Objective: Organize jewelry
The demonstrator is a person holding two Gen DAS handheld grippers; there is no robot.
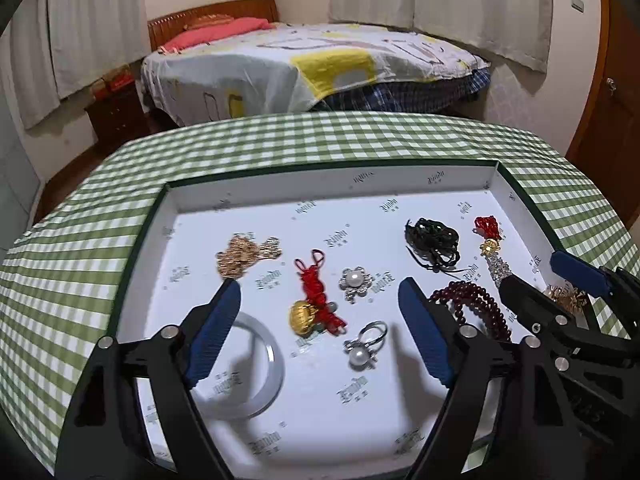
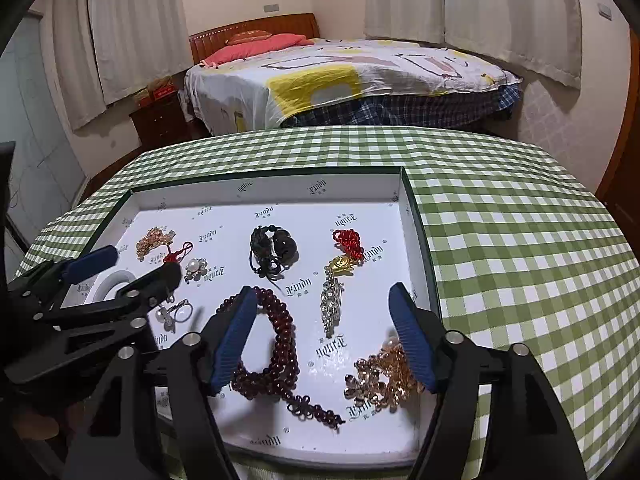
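Table (image 2: pixel 520 240) with green check cloth carries a shallow white tray (image 1: pixel 320 184), all jewelry inside it.

Left gripper (image 1: pixel 320 328): jaws spread wide, nothing held, above tray's near-left part. Right gripper (image 2: pixel 324 332): jaws likewise wide apart, empty, above near-right part.

Dark red bead strand (image 2: pixel 280 364): coiled, near centre, under the right gripper's left finger. White bangle (image 1: pixel 256 372): flat, near-left corner, partly behind the left gripper's left finger. Black cord bundle (image 2: pixel 272 252): far centre. Amber bead cluster (image 2: pixel 380 380): near-right, touching the right finger. Red knot with gold charm (image 1: pixel 316 304): between the left jaws. Pearl brooch (image 1: pixel 355 282) just beyond pearl ring (image 1: pixel 366 346).
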